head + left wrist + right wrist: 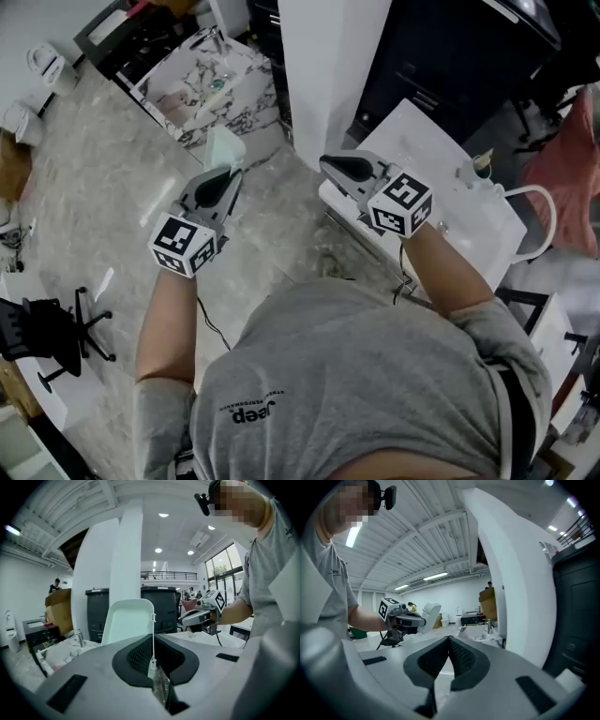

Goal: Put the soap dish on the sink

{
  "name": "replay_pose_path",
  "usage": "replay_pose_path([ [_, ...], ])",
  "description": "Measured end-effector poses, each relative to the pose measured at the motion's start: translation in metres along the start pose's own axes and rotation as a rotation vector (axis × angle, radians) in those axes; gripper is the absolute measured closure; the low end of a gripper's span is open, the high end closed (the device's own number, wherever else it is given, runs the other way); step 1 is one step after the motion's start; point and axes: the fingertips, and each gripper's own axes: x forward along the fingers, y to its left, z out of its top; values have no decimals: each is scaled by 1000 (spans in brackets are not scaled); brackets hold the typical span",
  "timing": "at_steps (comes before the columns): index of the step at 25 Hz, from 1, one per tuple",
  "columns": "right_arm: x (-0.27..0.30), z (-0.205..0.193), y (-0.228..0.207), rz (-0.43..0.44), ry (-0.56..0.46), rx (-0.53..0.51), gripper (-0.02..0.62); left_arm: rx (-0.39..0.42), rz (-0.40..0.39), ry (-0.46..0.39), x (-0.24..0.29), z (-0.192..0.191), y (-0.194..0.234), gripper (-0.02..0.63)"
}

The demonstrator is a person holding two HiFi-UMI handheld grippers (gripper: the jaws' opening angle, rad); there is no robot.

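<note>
Grey floor (112,159) | left gripper (227,172) fingers clamp partly-hidden soap dish (129,620) | right gripper (328,163) fingers together

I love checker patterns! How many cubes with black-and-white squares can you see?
2. One black-and-white marker cube sits on the grey left gripper, the other cube on the grey right gripper. None seem hidden.

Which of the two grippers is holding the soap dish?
The left gripper: its jaws are shut on the rim of the pale soap dish. The right gripper has its jaws together with nothing between them.
</note>
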Motion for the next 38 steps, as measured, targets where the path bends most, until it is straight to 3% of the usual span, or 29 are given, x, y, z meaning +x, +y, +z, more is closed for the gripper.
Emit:
replay_pose_path([
  [8,-119,-60,-106,-250,-11,104,537,139,-285,113,201,4,-66,591],
  [16,-217,-127,-160,-437,-19,231,537,327,-546,259,356,-24,-156,591],
  [20,-250,-157,-175,-514,-24,289,537,465,-664,350,407,-52,-195,589],
  [27,-287,-193,-202,-607,-29,328,537,774,-782,503,475,-120,-226,591],
  [38,-313,-223,-239,-703,-11,323,537,1064,-929,600,531,-186,-239,591],
])
